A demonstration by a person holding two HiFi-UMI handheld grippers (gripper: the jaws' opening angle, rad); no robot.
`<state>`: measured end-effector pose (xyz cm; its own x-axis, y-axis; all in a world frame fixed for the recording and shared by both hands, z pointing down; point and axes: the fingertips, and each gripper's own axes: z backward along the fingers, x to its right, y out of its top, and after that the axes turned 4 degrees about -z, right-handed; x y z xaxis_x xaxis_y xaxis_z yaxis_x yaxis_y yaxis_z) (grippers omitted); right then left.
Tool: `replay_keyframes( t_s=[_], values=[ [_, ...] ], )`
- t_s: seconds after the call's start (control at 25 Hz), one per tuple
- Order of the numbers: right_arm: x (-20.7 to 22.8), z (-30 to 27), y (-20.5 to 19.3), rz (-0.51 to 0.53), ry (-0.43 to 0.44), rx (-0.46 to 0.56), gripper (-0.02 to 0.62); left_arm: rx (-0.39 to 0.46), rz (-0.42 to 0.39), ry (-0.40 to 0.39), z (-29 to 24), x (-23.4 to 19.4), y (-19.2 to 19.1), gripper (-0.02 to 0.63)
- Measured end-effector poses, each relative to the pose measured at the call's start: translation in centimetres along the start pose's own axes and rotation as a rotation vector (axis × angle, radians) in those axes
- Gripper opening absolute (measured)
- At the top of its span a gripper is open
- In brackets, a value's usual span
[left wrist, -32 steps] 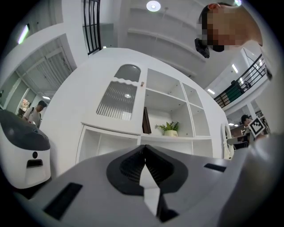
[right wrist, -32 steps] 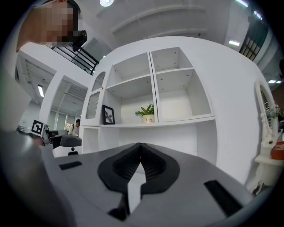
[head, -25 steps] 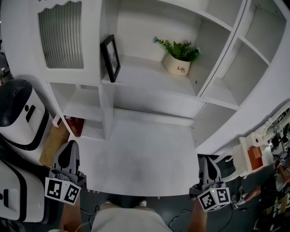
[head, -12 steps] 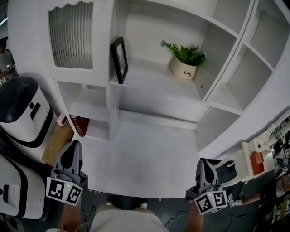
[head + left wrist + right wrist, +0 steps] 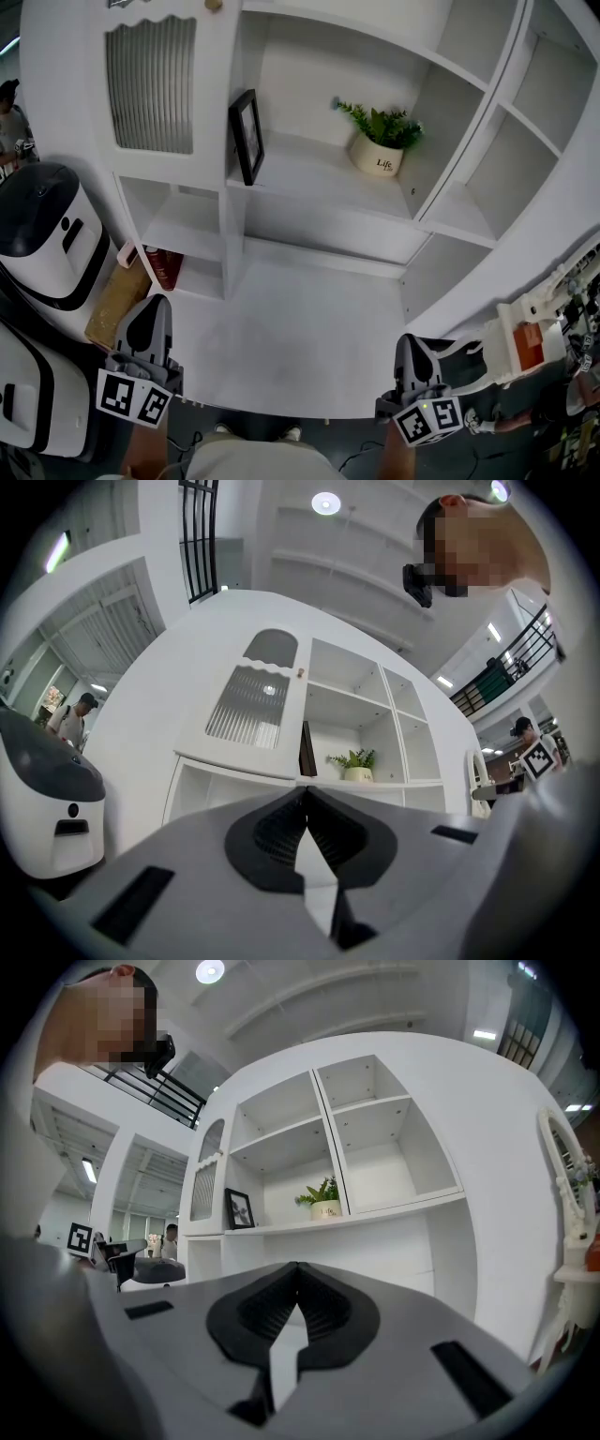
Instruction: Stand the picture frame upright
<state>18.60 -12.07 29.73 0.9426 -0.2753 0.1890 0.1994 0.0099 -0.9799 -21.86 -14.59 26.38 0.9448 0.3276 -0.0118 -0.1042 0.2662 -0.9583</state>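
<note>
So the picture frame [image 5: 247, 136] is up on the white shelf unit [image 5: 441, 202], in the wide middle compartment, right at its left end beside the divider wall. It's a black frame and it's standing upright on its bottom edge. From the head view it's seen nearly edge-on. The right gripper view catches its face [image 5: 238, 1208], with a dark picture inside a pale mat.

A potted plant [image 5: 380, 141] shares that compartment. It's green leaves in a cream pot, off to the right of the frame and well apart from it. Left of the frame's compartment there's a slatted door [image 5: 150, 84]. Below that is a small cubby with a red book [image 5: 161, 264] tucked in.

Both grippers hang low, over the near edge of the white desk top [image 5: 291, 328], nowhere close to the frame. The left gripper [image 5: 153, 305] has its jaws pressed together with nothing between them, and its own view shows the tips meeting in a closed point [image 5: 305, 794]. Same deal with the right gripper [image 5: 410, 342]: the jaws are closed on nothing, and the pads meet in its view [image 5: 295, 1267].

Off to the left sits a big white machine with a dark top [image 5: 42, 225].
</note>
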Motion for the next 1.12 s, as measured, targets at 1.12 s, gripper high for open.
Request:
replay_keyframes(
  t_s=[1.12],
  values=[
    [-1.1,-2.5,-1.8,-0.048,0.123,-0.016,0.008,0.018,-0.048,0.039,-0.2,1.0,0.7,0.017]
  ],
)
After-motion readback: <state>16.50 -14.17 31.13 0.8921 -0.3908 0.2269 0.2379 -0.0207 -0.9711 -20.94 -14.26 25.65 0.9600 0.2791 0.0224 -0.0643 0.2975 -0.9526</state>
